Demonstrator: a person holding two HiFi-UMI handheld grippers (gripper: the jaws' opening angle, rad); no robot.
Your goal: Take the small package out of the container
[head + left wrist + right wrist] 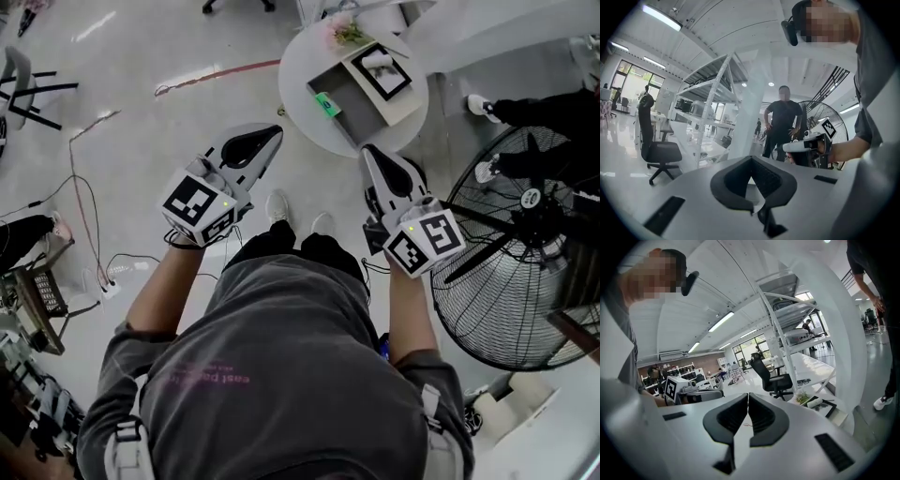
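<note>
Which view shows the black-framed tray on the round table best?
The head view: the black-framed tray is seen whole from above. The right gripper view shows it small and slanted; the left gripper view misses it.

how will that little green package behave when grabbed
The small green package looks thin and flat, so probably light and perhaps floppy. Lying at the edge of the grey container, it should not roll. Too small to tell if it is slippery.

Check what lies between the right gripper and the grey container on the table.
Nothing: in the head view only bare white table separates the right gripper from the container.
</note>
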